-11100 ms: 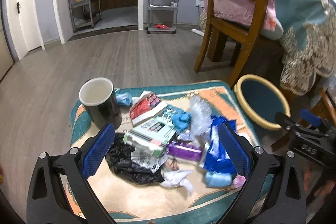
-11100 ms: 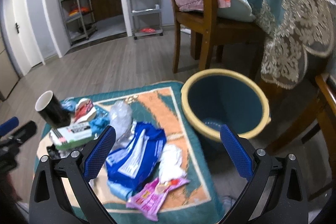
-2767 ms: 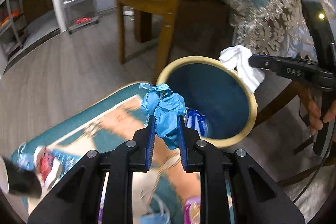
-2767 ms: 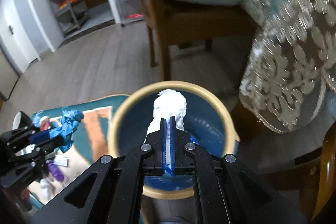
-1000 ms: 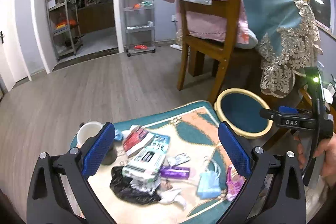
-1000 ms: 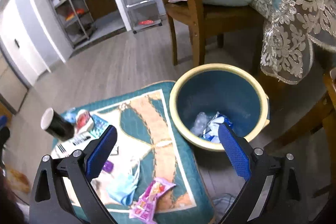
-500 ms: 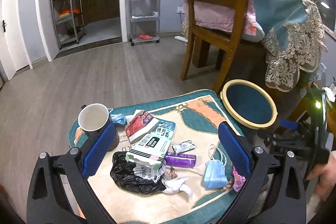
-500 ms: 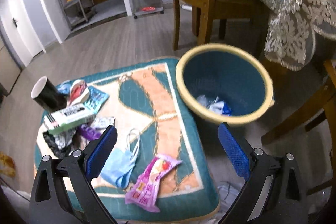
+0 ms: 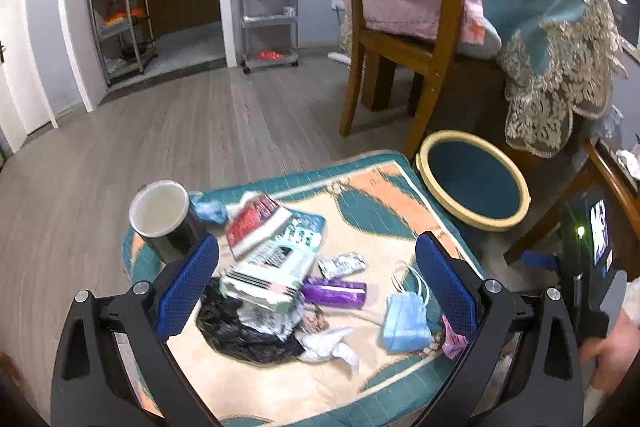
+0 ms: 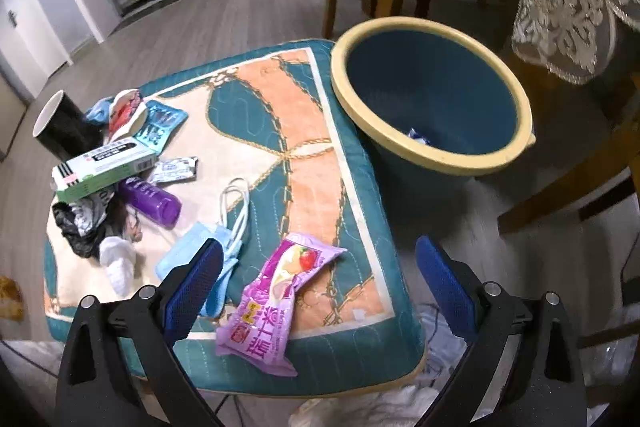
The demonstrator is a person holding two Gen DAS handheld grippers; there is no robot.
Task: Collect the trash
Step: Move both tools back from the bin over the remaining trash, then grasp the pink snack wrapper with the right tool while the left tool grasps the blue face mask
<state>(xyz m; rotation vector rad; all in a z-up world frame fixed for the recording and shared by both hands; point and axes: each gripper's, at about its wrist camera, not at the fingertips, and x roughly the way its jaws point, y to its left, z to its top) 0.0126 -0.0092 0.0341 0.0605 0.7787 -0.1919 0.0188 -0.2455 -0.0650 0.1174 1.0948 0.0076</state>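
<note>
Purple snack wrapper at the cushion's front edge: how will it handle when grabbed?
The purple crinkled plastic snack wrapper looks thin and creased, so it is probably floppy and light. Its glossy film may slip between pads. One end overhangs the teal patterned cushion, so a push could likely slide it off. The open right claw hovers above it.

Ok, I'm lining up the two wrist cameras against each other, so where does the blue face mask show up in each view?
Left wrist: the blue face mask lies low and right of centre on the cushion, just inside the gripper's right finger.
Right wrist: the mask sits lower left, partly behind the gripper's left finger, beside the pink snack wrapper.
Shared landmark: the purple tube, to the mask's left in both views.
</note>
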